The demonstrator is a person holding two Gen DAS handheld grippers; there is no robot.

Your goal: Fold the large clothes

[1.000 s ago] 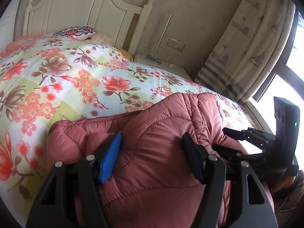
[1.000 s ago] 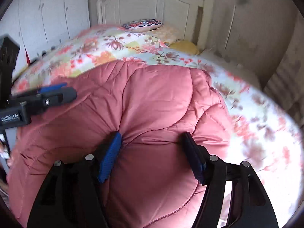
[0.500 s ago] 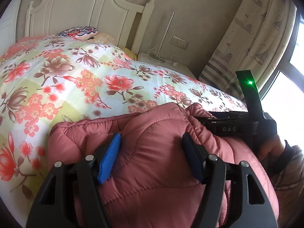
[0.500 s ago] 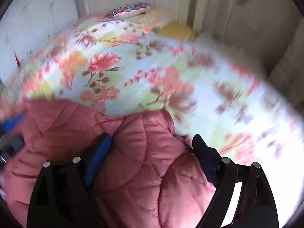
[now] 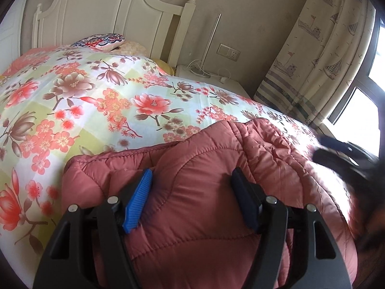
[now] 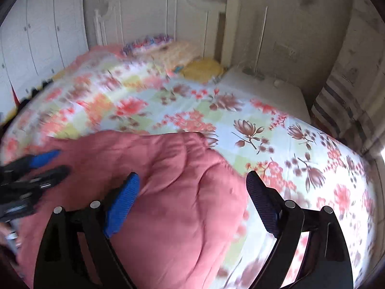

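Note:
A pink quilted padded jacket lies bunched at the near edge of the bed; it also shows in the right wrist view. My left gripper has its jaws apart with a thick fold of the jacket bulging between the fingers. My right gripper is wide open over the jacket's right edge, holding nothing. The right gripper appears blurred at the right of the left wrist view. The left gripper shows at the left of the right wrist view.
The bed carries a floral quilt with a white headboard and pillows at the far end. A white nightstand with cables, a curtain and a window stand to the right. White wardrobe doors stand left.
My right gripper opened wider, let go of the jacket and swung right. The jacket settled lower onto the bed. My left gripper stayed put.

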